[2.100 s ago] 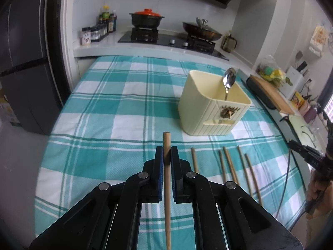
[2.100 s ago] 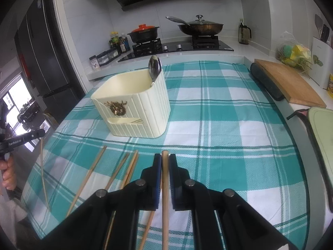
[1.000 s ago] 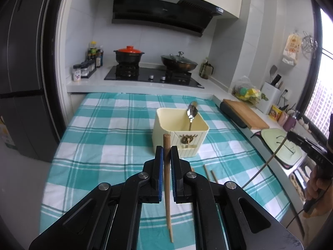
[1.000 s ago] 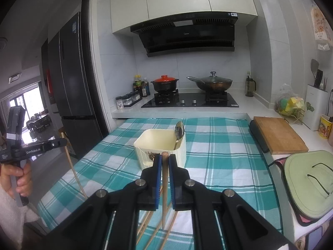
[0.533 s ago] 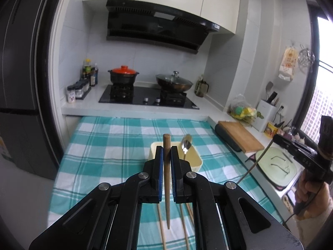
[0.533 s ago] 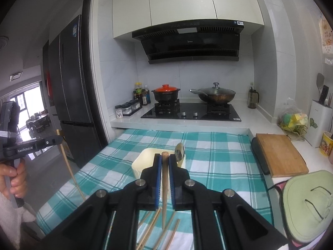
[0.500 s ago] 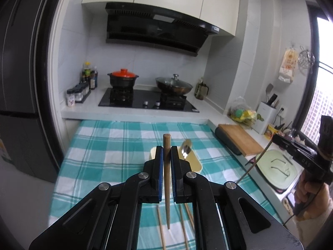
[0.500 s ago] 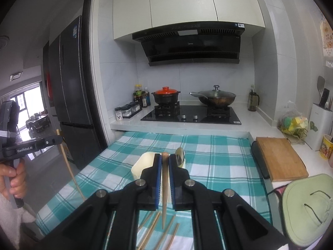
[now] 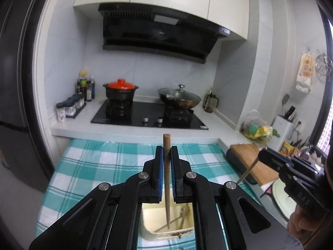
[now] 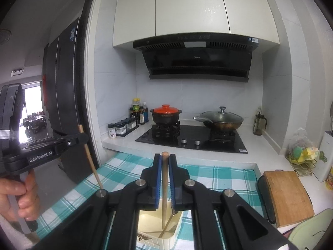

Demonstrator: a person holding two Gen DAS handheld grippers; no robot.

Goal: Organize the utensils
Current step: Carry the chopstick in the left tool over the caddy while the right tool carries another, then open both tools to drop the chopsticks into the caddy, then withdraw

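Now we see the left gripper (image 9: 166, 153) clamped on a chopstick (image 9: 167, 179) and the right gripper (image 10: 164, 160) clamped on another chopstick (image 10: 164, 189), both tips hanging inside the cream utensil holder (image 9: 152, 228) on the checked tablecloth (image 9: 100, 166).

"GenRobot.AI" in white on the black body of the left gripper (image 10: 82, 140), seen from the right wrist. "DAS" on the right gripper (image 9: 263, 156) body (partly cut off). Faint "Midea" on the range hood (image 10: 195, 57), barely legible.
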